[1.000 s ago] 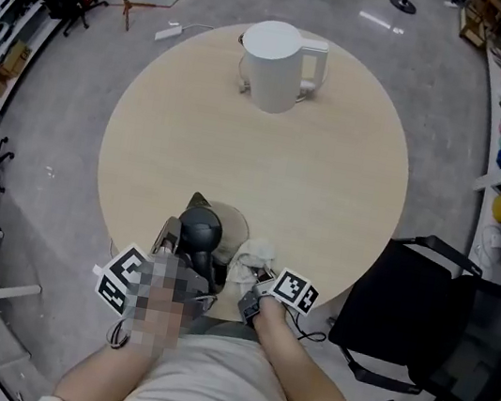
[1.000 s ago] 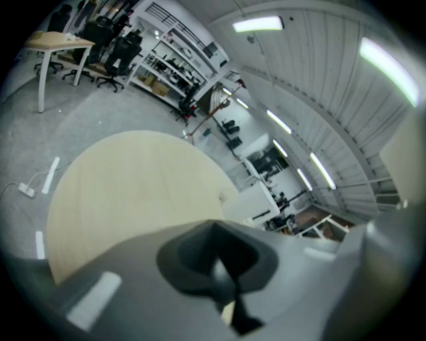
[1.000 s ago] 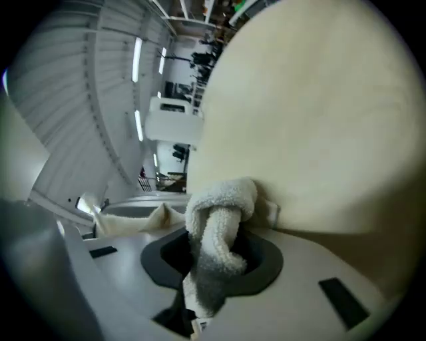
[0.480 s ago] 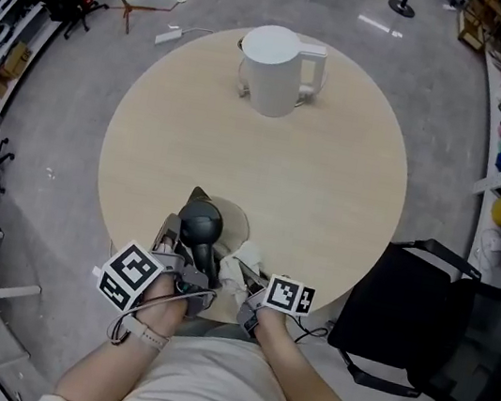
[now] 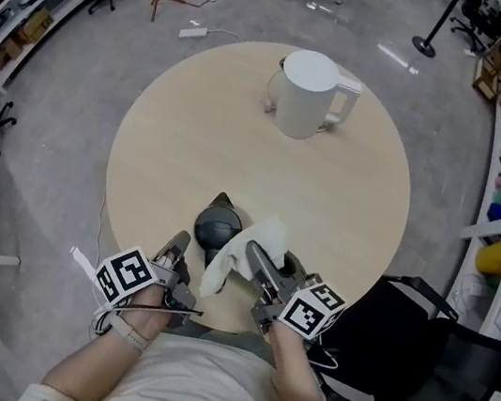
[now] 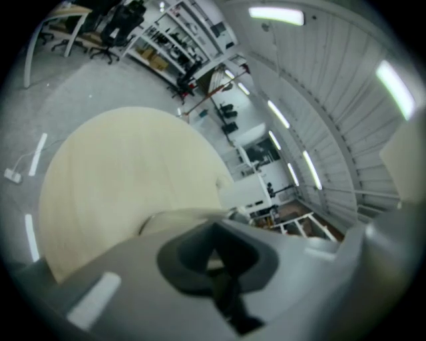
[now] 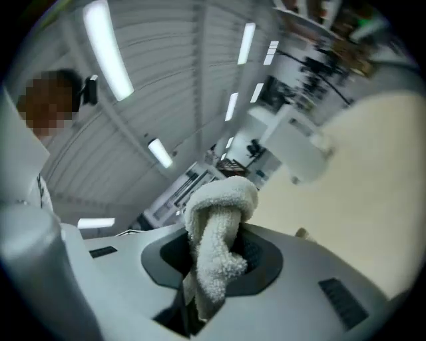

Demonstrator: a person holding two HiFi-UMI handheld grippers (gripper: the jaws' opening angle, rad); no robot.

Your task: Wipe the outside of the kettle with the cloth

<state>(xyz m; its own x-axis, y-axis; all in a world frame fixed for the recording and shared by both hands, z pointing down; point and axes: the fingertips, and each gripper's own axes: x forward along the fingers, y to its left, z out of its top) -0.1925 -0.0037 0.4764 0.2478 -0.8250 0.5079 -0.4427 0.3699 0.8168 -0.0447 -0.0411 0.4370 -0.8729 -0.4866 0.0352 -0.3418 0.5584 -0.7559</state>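
The white kettle [image 5: 306, 95] stands upright at the far side of the round beige table [image 5: 185, 136], handle to the right. It shows small in the left gripper view [image 6: 243, 194] and in the right gripper view [image 7: 293, 150]. My right gripper [image 5: 257, 257] is at the near edge, tilted up, shut on the white cloth [image 5: 244, 249]. The cloth [image 7: 216, 233] bulges out above the closed jaws of that gripper [image 7: 212, 270] and hangs off the table. My left gripper [image 5: 173, 256] sits low at the near-left edge, and its jaws [image 6: 216, 256] are shut on nothing.
A dark grey round object [image 5: 217, 230], perhaps the kettle's base, lies near the front edge between the grippers. A black chair [image 5: 396, 353] stands to the right of the table. Shelves line both sides, and cables lie on the floor beyond.
The right gripper has lifted the cloth off the table and swung it up beside the dark round object. The left gripper has drawn back toward the near edge. The head view has shifted.
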